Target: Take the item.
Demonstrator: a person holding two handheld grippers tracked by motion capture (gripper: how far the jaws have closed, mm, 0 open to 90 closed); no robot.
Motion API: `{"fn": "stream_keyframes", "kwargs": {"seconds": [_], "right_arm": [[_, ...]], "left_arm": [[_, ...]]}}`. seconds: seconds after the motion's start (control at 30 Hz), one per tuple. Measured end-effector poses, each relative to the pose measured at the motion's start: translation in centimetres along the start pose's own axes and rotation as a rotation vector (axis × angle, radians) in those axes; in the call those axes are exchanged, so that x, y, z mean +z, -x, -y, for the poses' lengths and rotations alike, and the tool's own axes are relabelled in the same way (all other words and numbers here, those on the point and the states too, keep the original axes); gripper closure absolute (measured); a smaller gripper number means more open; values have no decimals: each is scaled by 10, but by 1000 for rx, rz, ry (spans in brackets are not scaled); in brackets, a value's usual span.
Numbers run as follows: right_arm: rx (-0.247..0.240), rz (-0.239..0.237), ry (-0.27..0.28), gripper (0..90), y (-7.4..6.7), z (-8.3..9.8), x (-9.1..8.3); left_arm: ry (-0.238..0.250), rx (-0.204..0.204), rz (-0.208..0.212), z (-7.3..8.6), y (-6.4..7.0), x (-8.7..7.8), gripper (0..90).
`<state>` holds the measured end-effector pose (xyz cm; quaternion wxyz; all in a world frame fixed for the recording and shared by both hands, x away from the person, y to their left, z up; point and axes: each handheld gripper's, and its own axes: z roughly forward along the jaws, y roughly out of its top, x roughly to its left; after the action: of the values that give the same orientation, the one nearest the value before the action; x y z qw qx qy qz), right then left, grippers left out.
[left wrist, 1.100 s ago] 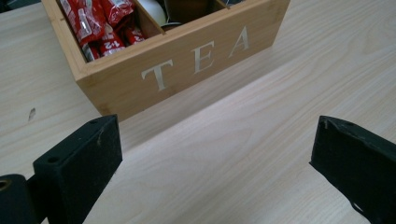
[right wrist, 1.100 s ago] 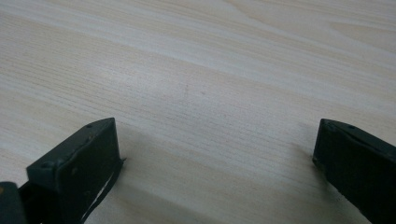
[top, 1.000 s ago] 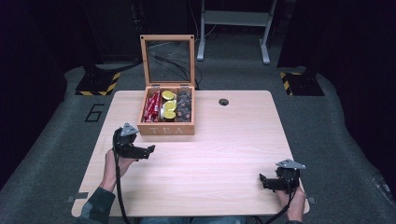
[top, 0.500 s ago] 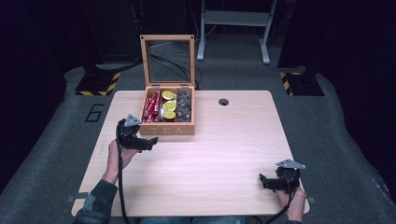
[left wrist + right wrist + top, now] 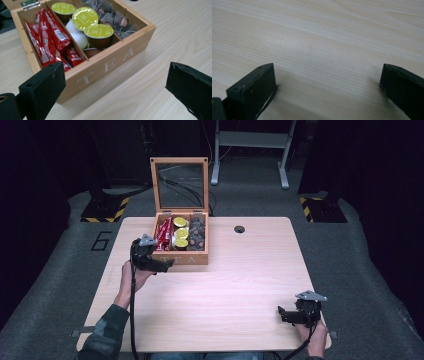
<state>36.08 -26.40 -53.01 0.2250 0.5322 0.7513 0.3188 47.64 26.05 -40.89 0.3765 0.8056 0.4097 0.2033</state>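
Two grippers are in hand at the wooden table (image 5: 240, 285), and only the left one has changed place. A second ago the left gripper (image 5: 159, 265) sat lower on the table's left side, well short of the wooden tea box (image 5: 181, 257); half a second ago it had climbed closer; now it is just beside the box's front left corner, jaws pointing right along the front wall that carries the word TEA. In the left gripper view its jaws stand wide apart with nothing between them, and the tea box (image 5: 110, 62) lies just ahead, its front corner between the two black jaws.

The box has not shifted over the second: it sits at the far middle of the table, its glass-paned lid (image 5: 180, 182) standing upright at the back. Three compartments show in the left gripper view: red sachets (image 5: 48, 40) in one outer compartment, green-topped capsules (image 5: 85, 18) in the middle, and clear-wrapped tea bags (image 5: 112, 18) in the other outer one.

The right gripper (image 5: 284, 314) has stayed put near the table's near right corner, held low with its jaws pointing left. In the right gripper view its jaws are spread wide over bare wood grain (image 5: 319, 50), holding nothing.
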Motion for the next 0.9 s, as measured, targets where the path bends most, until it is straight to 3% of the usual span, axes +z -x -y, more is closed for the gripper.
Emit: {"fn": "stream_keyframes", "kwargs": {"seconds": [0.4,0.5,0.9], "right_arm": [[-4,0,-1,0,0,0,0],[-6,-1,-2,0,0,0,0],[-7,0,0,0,0,0,0]], "left_arm": [[-25,22,5,-22,-6,21,11],[-25,-16,10,-27,-10,32,0],[-26,-39,28,-38,-15,58,4]]}}
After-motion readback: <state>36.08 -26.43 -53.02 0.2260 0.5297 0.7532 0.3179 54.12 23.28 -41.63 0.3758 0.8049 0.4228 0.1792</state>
